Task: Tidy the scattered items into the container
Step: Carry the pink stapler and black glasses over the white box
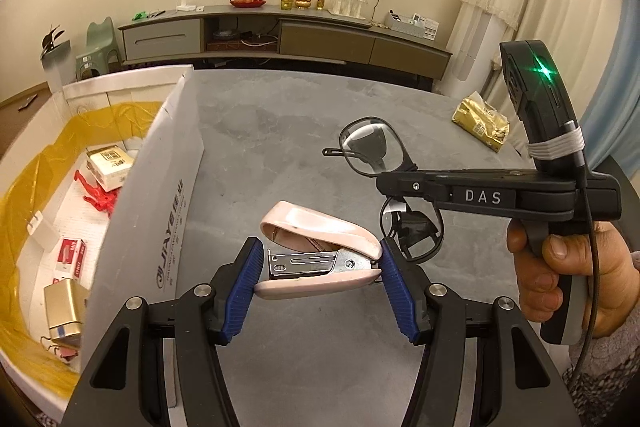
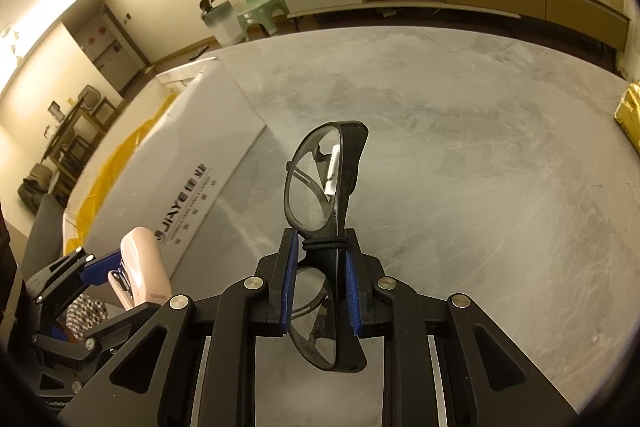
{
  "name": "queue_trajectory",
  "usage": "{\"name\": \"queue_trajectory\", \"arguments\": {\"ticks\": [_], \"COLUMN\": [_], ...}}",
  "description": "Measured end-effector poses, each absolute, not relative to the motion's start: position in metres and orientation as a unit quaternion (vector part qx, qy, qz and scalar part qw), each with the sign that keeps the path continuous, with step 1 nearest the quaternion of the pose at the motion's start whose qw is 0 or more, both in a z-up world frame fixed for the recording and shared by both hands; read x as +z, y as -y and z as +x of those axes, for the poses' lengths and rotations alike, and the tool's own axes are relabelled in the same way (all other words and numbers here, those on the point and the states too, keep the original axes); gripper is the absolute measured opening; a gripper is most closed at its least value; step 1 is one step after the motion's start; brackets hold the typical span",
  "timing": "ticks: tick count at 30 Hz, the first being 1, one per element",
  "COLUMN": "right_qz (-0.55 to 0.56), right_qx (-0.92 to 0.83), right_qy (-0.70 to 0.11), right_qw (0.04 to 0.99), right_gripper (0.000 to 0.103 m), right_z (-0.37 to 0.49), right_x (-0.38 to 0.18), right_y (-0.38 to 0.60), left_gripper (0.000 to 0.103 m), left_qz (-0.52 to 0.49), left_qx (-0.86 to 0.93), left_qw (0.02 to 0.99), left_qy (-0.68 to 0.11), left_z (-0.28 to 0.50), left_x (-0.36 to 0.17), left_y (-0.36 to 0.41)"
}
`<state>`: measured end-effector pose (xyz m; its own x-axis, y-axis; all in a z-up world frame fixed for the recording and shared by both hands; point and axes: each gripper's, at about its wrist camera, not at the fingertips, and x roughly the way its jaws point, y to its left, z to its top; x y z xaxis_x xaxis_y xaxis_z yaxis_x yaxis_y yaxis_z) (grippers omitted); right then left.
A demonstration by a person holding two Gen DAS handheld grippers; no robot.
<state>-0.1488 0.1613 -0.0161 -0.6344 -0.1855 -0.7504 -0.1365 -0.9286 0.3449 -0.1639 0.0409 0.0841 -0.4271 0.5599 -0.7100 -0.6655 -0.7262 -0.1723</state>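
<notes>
My left gripper [image 1: 318, 265] is shut on a pink stapler [image 1: 320, 247], held above the grey table just right of the white box [image 1: 156, 195]. The stapler [image 2: 140, 267] and left gripper [image 2: 100, 273] also show at the lower left of the right wrist view. My right gripper [image 2: 320, 281] is shut on a pair of black-framed glasses [image 2: 320, 179], gripped at the bridge and standing on end. In the left wrist view the right gripper [image 1: 390, 183] reaches in from the right with the glasses [image 1: 366, 147], held by a hand [image 1: 560, 279].
The white box is lined with a yellow bag [image 1: 36, 163] and holds small boxes, a red toy [image 1: 98, 195] and a gold case [image 1: 66, 307]. A gold packet [image 1: 482, 125] lies at the table's far right. A TV cabinet [image 1: 280, 35] stands behind.
</notes>
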Motion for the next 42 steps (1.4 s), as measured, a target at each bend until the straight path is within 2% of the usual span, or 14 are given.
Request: {"name": "queue_trajectory", "arguments": {"ticks": [26,42], "right_qz": [0.383,0.366], "right_qx": [-0.904,-0.914], "right_qy": [0.185,0.166], "right_qw": [0.033,0.052], "right_gripper": [0.022,0.022], "right_z": [-0.092,-0.091], "right_x": [0.011,0.035], "right_y": [-0.110,-0.070], "left_gripper": [0.060,0.060], "left_qz": [-0.355,-0.337], "left_qx": [0.857,0.865], "left_qw": [0.367,0.370], "left_qy": [-0.068,-0.043], "left_z": [-0.122,-0.118], "left_x": [0.130,0.151], "left_y": [0.004,0.038]}}
